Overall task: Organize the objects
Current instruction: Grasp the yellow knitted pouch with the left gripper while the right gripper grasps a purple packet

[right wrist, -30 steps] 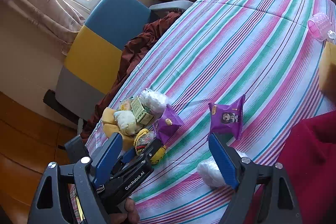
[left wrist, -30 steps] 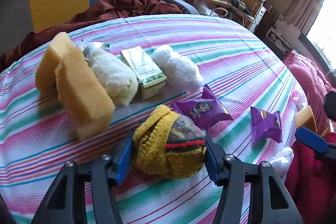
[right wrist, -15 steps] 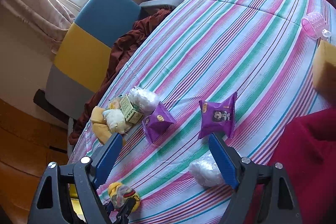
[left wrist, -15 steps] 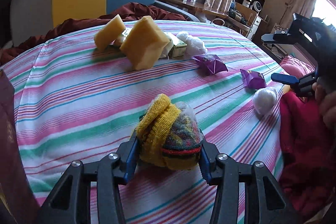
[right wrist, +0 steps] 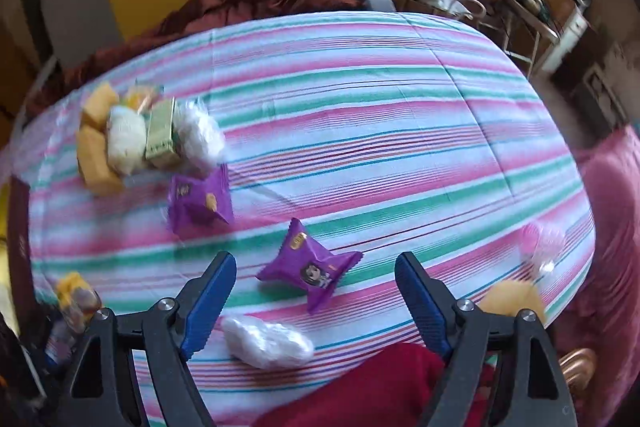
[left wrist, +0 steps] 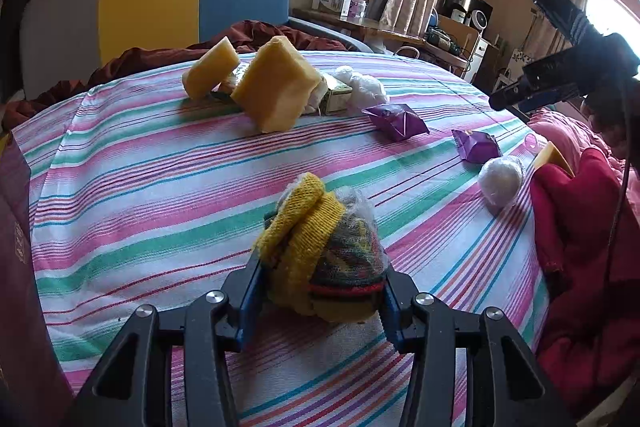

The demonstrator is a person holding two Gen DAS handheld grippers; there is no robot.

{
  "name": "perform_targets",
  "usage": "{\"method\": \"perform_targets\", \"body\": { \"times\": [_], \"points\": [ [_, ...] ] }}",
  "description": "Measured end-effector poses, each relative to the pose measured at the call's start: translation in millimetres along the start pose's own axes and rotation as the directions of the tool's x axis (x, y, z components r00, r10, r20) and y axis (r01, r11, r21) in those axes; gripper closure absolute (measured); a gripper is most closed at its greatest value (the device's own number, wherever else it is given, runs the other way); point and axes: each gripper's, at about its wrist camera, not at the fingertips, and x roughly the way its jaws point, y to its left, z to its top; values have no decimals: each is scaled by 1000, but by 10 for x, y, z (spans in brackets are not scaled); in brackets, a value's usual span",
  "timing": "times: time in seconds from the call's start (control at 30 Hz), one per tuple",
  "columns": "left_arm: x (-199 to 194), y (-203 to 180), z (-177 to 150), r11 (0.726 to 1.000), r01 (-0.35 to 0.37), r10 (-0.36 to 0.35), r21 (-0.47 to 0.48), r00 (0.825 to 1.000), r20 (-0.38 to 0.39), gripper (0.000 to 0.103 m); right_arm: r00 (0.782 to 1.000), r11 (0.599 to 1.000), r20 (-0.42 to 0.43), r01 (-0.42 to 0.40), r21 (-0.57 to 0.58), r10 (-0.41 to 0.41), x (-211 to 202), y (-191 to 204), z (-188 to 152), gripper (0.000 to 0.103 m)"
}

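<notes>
Sock bundle (left wrist: 320,255), yellow knit in clear wrap, sits clamped between the blue pads of the left claw (left wrist: 320,291), low over the striped bench (left wrist: 160,187) near its front edge. Jaws closed in a little within the last second; the pads press both sides of the bundle. Well beyond the bundle: two yellow sponges (left wrist: 276,89), a small green box (left wrist: 338,99) and a white bag (left wrist: 362,89) clustered together. Right of that cluster, two purple packets (left wrist: 396,119), then a white ball (left wrist: 500,181) near the bench's right edge. Right claw (left wrist: 532,95) hangs above that edge.

Right wrist view, blurred: right claw (right wrist: 316,299) released, jaws wide, nothing between the pads, pointing down at the bench (right wrist: 400,131). A purple packet (right wrist: 310,269) lies just past the fingertips, a white bag (right wrist: 266,343) nearer, by the left finger. Second packet (right wrist: 198,201) further left of the first. Sock bundle (right wrist: 76,295) at the far left edge, well apart from this claw.
</notes>
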Motion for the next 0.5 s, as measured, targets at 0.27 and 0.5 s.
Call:
{"method": "perform_targets", "body": {
  "times": [0.27,0.5],
  "points": [
    [-28,37,-19,1000,17,-17,-17,1000,2,51,960,904,-137,173,-392,-243,593,396,14,28],
    [-26,42,-24,1000,23,-23,-22,1000,4,51,967,925,-176,112,-362,-186,773,334,14,70]
  ]
}}
